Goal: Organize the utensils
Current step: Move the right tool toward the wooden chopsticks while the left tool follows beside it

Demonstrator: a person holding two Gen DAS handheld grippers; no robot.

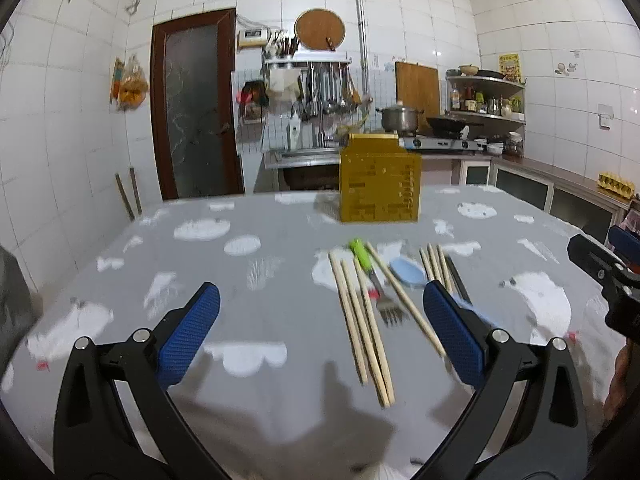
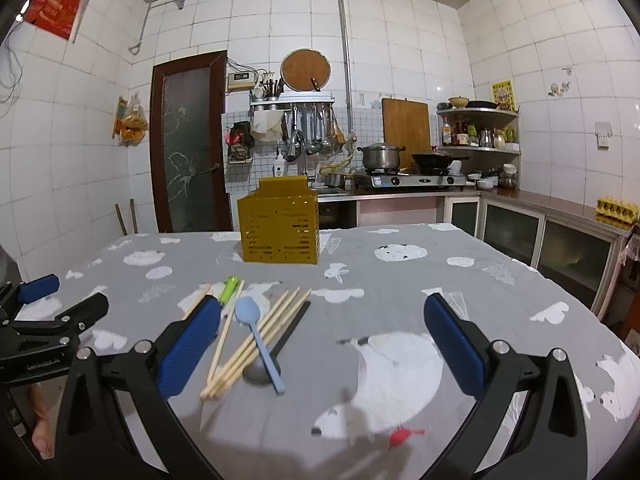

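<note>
A yellow slotted utensil holder [image 1: 380,184] [image 2: 279,225] stands upright at the far side of the table. Loose utensils lie in front of it: wooden chopsticks [image 1: 364,328] [image 2: 256,340], a green-handled fork [image 1: 370,276] [image 2: 229,290], a light blue spoon [image 1: 408,272] [image 2: 258,340] and a dark spoon [image 2: 276,348]. My left gripper [image 1: 320,332] is open and empty above the cloth, with the chopsticks and fork between its fingers. My right gripper [image 2: 322,344] is open and empty, the utensils by its left finger [image 2: 192,340].
The table wears a grey cloth with white patterns [image 2: 400,280]. Behind it are a kitchen counter with a stove and pot [image 2: 382,156], a corner shelf [image 2: 478,128], and a dark door [image 2: 188,140]. The other gripper shows at the frame edges [image 1: 612,280] [image 2: 48,320].
</note>
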